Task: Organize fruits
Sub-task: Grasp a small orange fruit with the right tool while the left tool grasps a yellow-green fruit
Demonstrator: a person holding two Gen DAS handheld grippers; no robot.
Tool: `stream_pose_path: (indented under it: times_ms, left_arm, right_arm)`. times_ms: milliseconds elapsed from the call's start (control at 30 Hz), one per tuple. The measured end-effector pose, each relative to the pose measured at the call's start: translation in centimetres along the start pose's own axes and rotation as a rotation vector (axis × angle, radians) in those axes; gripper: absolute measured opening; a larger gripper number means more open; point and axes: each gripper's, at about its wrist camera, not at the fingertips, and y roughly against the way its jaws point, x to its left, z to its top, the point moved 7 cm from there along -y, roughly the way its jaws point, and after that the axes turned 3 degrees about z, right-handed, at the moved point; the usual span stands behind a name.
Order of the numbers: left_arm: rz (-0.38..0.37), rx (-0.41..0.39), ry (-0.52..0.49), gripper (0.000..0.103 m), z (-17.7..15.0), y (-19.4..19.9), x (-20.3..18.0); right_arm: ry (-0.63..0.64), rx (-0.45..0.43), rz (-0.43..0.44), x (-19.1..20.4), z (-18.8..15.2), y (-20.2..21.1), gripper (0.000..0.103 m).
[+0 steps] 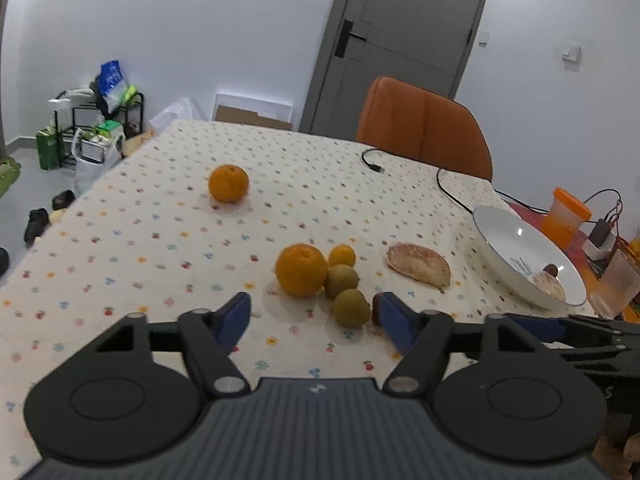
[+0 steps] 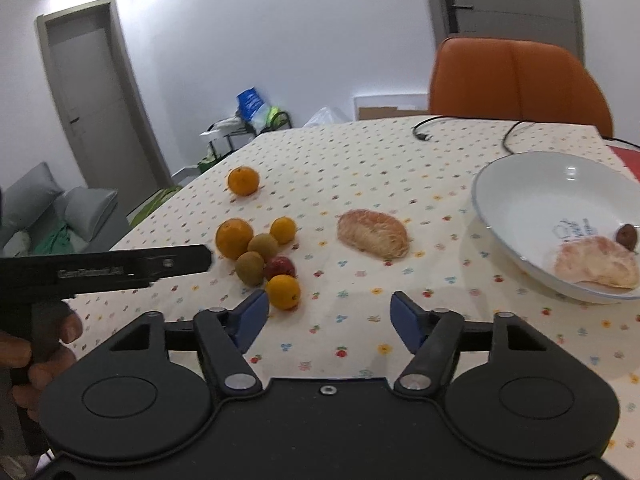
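A cluster of fruit lies mid-table: a big orange (image 1: 301, 274), a small orange (image 1: 342, 256), two green-brown kiwis (image 1: 351, 308) and a red fruit (image 2: 280, 267), with another small orange (image 2: 283, 292) at its near side. A lone orange (image 1: 228, 183) sits farther back. A peeled pomelo segment (image 2: 373, 234) lies between the cluster and a white bowl (image 2: 540, 188). The bowl holds a second pomelo piece (image 2: 596, 262) and a small brown fruit (image 2: 627, 236). My left gripper (image 1: 312, 316) is open just short of the cluster. My right gripper (image 2: 328, 312) is open over bare cloth, holding nothing.
A dotted tablecloth (image 1: 160, 240) covers the table. A black cable (image 1: 444, 184) runs across the far side in front of an orange chair (image 1: 424, 128). An orange-lidded cup (image 1: 566, 216) and clutter stand right of the bowl. A hand (image 2: 60, 328) holds the left tool.
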Motion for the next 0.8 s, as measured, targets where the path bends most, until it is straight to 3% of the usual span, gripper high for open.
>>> stream_pose_path:
  times_ms: [200,467,600,800]
  left_arm:
    - [-0.017,0.011,-0.001,0.062,-0.1,-1.1,-0.1]
    - [-0.028,0.028,-0.007,0.051,-0.2,-2.0,0.0]
    - [-0.061,0.036,0.007,0.048,-0.2,-1.9,-0.1]
    - [-0.085,0.045,0.015,0.042,-0.3,-2.5,-0.7]
  right_arm:
    - [0.007,0.034,0.052,0.6,-0.2,-1.6,0.043]
    - [0.023,0.051,0.100,1.3,0.0,-3.3,0.037]
    - [0.027,0.059,0.124,1.7,0.1,-4.0,0.022]
    - [0.039,0.044,0.119,1.5,0.2,-3.9,0.021]
